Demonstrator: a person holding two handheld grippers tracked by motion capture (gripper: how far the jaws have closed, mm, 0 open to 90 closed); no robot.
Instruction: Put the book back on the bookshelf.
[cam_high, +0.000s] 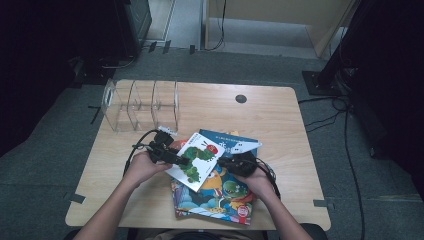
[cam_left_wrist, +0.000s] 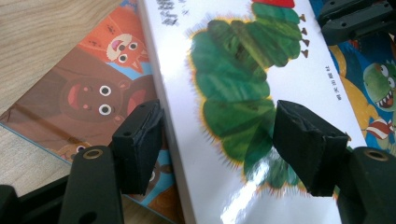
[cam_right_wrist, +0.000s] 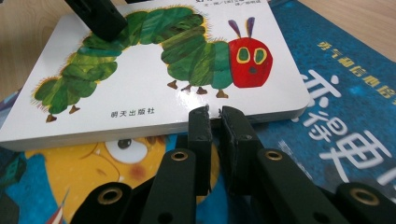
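Note:
A white board book with a green caterpillar (cam_high: 197, 157) (cam_left_wrist: 233, 70) (cam_right_wrist: 140, 93) lies on top of a pile of picture books at the table's front middle. My left gripper (cam_high: 184, 161) (cam_left_wrist: 219, 144) is open at the book's left side: one pad (cam_left_wrist: 140, 140) stands beside the spine edge, the other (cam_left_wrist: 308, 144) over the cover near the caterpillar's tail. My right gripper (cam_high: 221, 162) (cam_right_wrist: 215, 122) is shut, with nothing between its jaws, and its tips are at the book's right edge. The left gripper's jaw (cam_right_wrist: 98, 16) shows on the cover in the right gripper view.
Under the white book lie a blue book (cam_high: 235, 142) (cam_right_wrist: 336, 107), a dinosaur book (cam_high: 220, 195) and a brown bear book (cam_left_wrist: 88, 98). A clear acrylic divider rack (cam_high: 140, 105) stands at the wooden table's (cam_high: 280, 125) back left. A dark round cap (cam_high: 241, 98) sits at the back.

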